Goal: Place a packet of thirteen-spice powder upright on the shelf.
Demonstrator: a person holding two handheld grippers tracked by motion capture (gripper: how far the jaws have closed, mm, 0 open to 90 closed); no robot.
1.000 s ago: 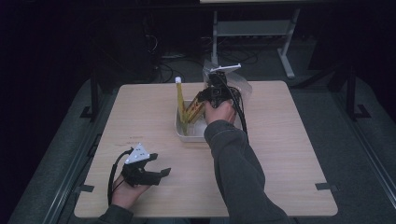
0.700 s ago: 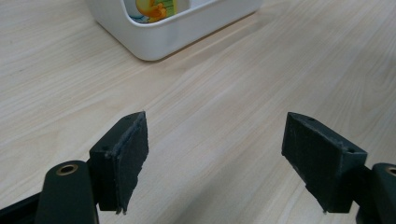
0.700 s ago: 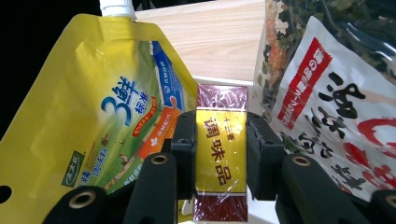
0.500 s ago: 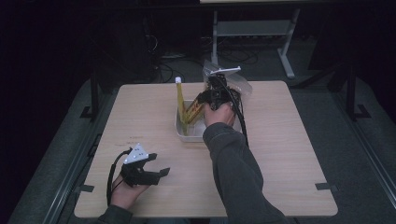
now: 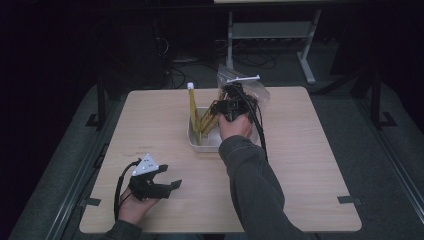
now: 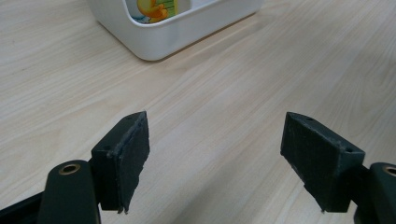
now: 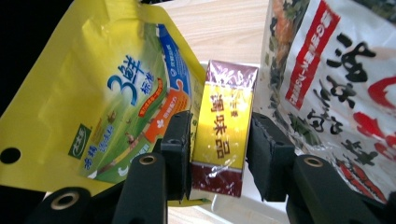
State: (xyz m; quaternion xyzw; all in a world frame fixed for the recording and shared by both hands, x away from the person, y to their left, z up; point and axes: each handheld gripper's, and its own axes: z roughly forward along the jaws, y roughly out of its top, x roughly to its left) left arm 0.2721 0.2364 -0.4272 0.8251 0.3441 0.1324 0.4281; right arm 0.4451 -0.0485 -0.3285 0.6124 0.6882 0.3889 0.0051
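Observation:
My right gripper (image 5: 226, 103) reaches into the white bin (image 5: 199, 144) at the table's middle. In the right gripper view a yellow and maroon seasoning box (image 7: 223, 133) stands upright between my right gripper's (image 7: 218, 128) pads. The jaws have just been opening and sit loosely beside the box. A yellow pouch (image 7: 116, 98) leans at its left and a clear seaweed bag (image 7: 336, 70) at its right. My left gripper (image 5: 169, 178) rests open on the table near the front left. Nothing is between its pads in the left gripper view (image 6: 215, 154).
The yellow pouch (image 5: 192, 111) sticks up tall out of the bin, and the seaweed bag (image 5: 256, 92) bulges at its far right. The bin's corner (image 6: 187, 28) lies ahead of the left gripper. Bare wooden tabletop (image 5: 310, 160) surrounds the bin.
The right hand has shifted only slightly over the bin. The left gripper has stayed where it was.

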